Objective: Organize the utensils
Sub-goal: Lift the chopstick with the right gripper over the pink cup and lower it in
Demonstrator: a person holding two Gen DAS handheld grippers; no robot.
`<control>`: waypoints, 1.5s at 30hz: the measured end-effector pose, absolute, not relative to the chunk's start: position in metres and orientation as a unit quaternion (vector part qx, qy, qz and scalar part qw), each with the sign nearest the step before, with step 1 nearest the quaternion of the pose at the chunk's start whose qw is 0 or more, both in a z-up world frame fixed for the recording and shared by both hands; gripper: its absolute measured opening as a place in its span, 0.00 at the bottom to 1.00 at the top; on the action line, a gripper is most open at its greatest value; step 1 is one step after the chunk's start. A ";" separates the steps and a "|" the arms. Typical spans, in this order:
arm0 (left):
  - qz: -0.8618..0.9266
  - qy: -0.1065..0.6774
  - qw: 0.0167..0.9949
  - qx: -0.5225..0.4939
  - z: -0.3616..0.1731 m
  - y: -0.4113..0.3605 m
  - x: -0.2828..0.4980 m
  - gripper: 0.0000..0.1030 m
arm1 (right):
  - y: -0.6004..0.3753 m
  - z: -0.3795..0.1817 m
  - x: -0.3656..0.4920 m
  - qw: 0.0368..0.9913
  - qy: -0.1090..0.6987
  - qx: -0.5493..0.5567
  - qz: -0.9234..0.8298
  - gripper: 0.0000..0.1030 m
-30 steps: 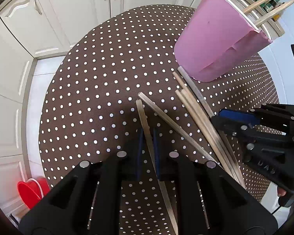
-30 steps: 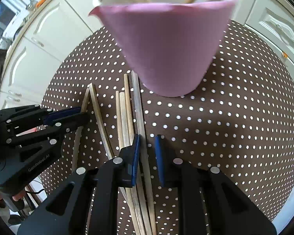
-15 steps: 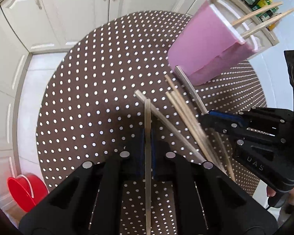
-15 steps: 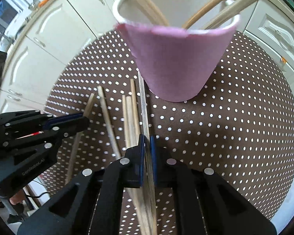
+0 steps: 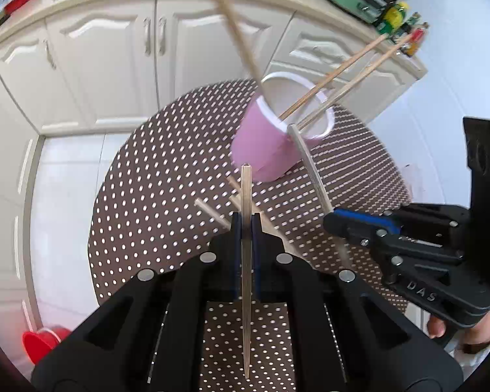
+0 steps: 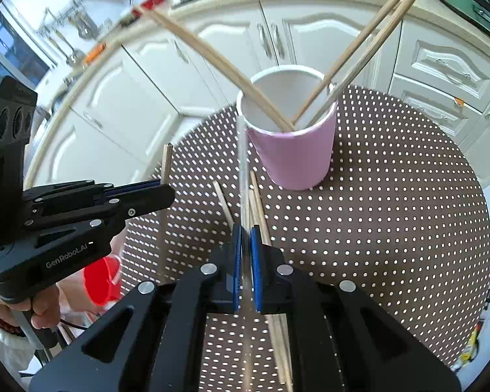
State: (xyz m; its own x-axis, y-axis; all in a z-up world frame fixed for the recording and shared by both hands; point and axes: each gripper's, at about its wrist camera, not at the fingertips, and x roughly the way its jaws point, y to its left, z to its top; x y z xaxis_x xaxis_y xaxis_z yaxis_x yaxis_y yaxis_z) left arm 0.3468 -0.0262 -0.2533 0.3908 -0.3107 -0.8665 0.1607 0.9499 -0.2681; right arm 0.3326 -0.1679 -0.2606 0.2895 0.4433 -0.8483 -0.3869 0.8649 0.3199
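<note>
White cabinets back the dotted counter (image 6: 392,228), where each gripper, left (image 5: 246,228) and right (image 6: 246,238), clenches one chopstick (image 5: 246,215) just short of the cup (image 6: 294,156), so each tip should clear the rim before release.

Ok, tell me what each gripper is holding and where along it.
Each holds one chopstick. The left gripper clamps its chopstick around mid-length, ends protruding both ways. The right gripper pinches its chopstick around the middle too.
</note>
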 end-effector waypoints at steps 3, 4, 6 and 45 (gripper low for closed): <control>-0.153 0.519 0.838 -0.069 -0.234 -0.028 0.344 0.06 | -0.177 -0.255 0.327 0.807 0.527 0.046 0.263 0.05; -0.156 0.516 0.840 -0.066 -0.230 -0.029 0.343 0.06 | -0.179 -0.253 0.324 0.811 0.521 0.048 0.262 0.04; -0.160 0.510 0.843 -0.058 -0.222 -0.033 0.340 0.06 | -0.179 -0.247 0.321 0.813 0.517 0.053 0.262 0.04; -0.146 0.334 0.928 -0.080 -0.066 -0.032 0.377 0.06 | -0.207 -0.114 0.360 0.931 0.307 0.037 0.193 0.04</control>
